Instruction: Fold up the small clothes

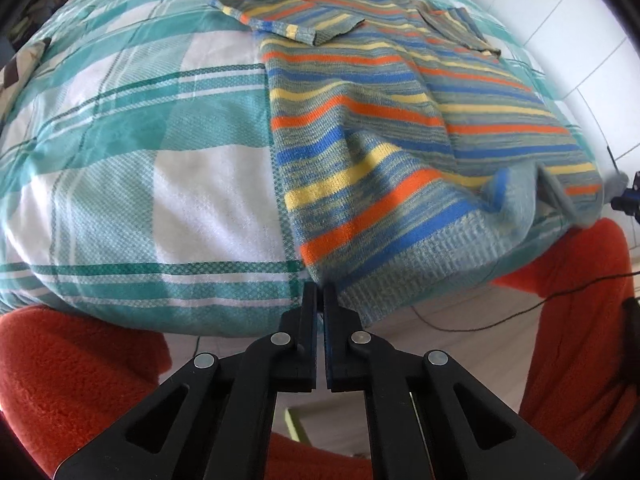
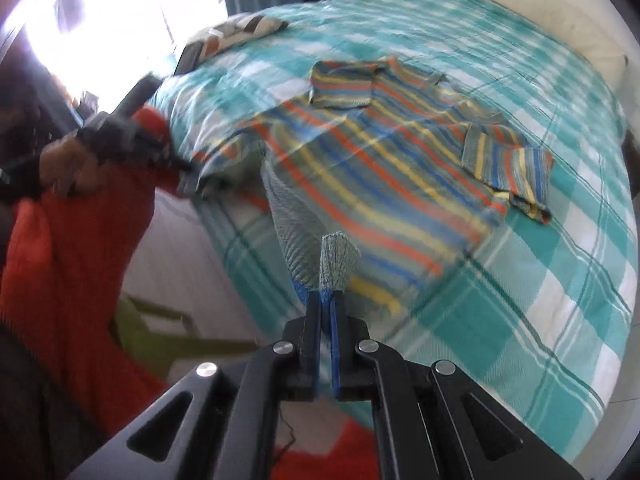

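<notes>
A striped knit sweater (image 1: 384, 128), blue, orange, yellow and grey, lies spread on the bed with both sleeves folded in over its body. My left gripper (image 1: 320, 290) is shut on the left corner of its ribbed hem at the bed's near edge. My right gripper (image 2: 329, 300) is shut on the other hem corner (image 2: 338, 258), which sticks up between the fingers. The sweater also shows in the right wrist view (image 2: 380, 168), blurred. The left gripper appears there at the left (image 2: 176, 160), held in a hand. The right gripper shows at the left wrist view's right edge (image 1: 568, 208).
The bed has a teal and white plaid cover (image 1: 140, 160). A patterned cushion (image 2: 240, 30) lies at its far corner. The person's red sleeves (image 1: 68, 380) frame the view. A green object (image 2: 160, 336) stands on the floor by the bed.
</notes>
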